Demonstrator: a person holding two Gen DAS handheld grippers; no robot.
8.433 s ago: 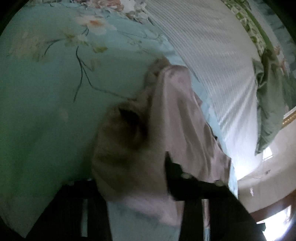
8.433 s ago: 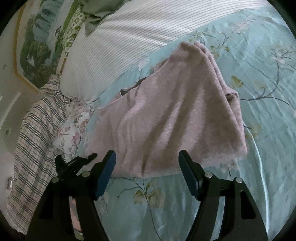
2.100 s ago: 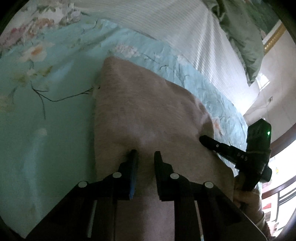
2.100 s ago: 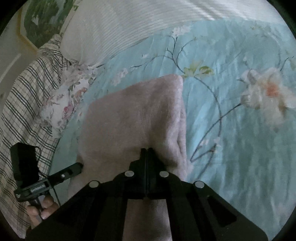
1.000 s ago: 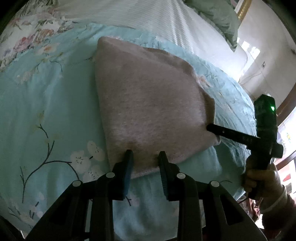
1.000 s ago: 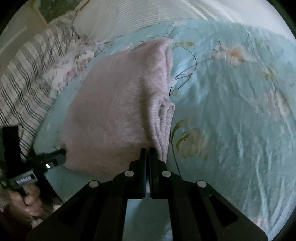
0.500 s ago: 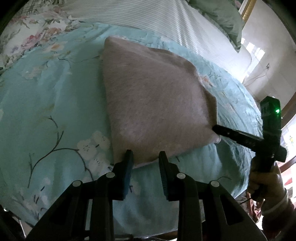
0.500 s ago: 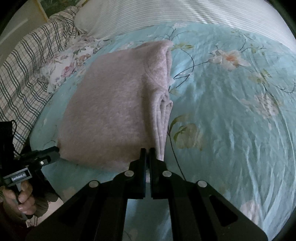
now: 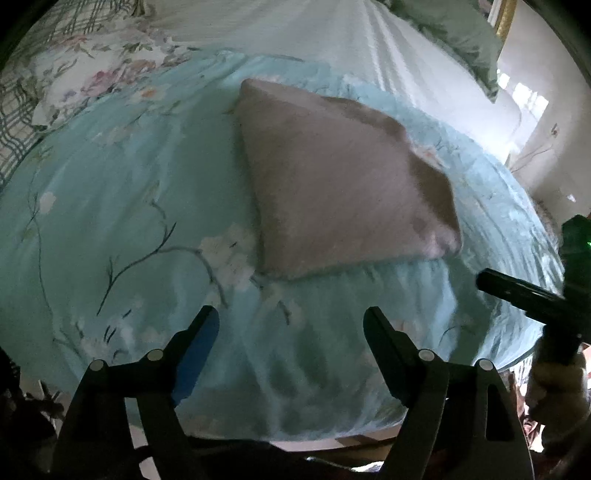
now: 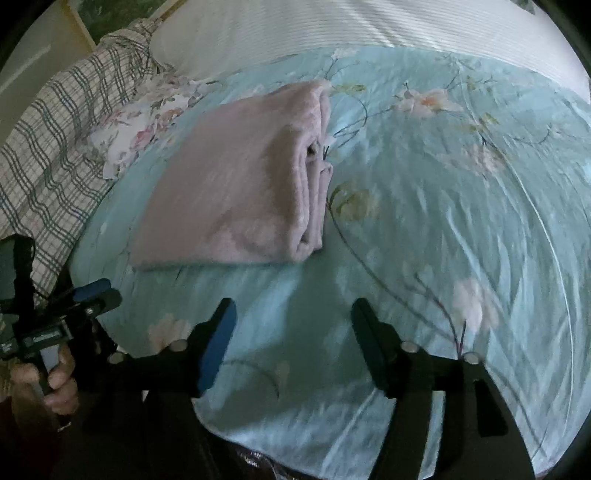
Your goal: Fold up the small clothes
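Observation:
A pale pink fleecy garment [image 9: 332, 192] lies folded into a flat square on the light blue floral bedspread [image 9: 110, 192]. In the right wrist view the garment [image 10: 236, 188] shows its stacked fold layers along its right edge. My left gripper [image 9: 291, 325] is open and empty, held back from the garment's near edge. My right gripper [image 10: 291, 317] is open and empty, also clear of the garment. The right gripper also shows in the left wrist view [image 9: 517, 291], at the bed's right side. The left gripper also shows in the right wrist view [image 10: 88, 293], at the left.
A white striped sheet [image 9: 332, 40] covers the bed behind the bedspread [image 10: 461, 221]. A plaid cloth [image 10: 55, 147] and a floral pillow [image 10: 147, 122] lie at the left. A green pillow [image 9: 454, 29] lies at the far right. The bed's front edge is just below both grippers.
Both grippers have let go of the garment, opened wide and pulled back toward the bed's front edge. The folded garment stays flat on the bedspread.

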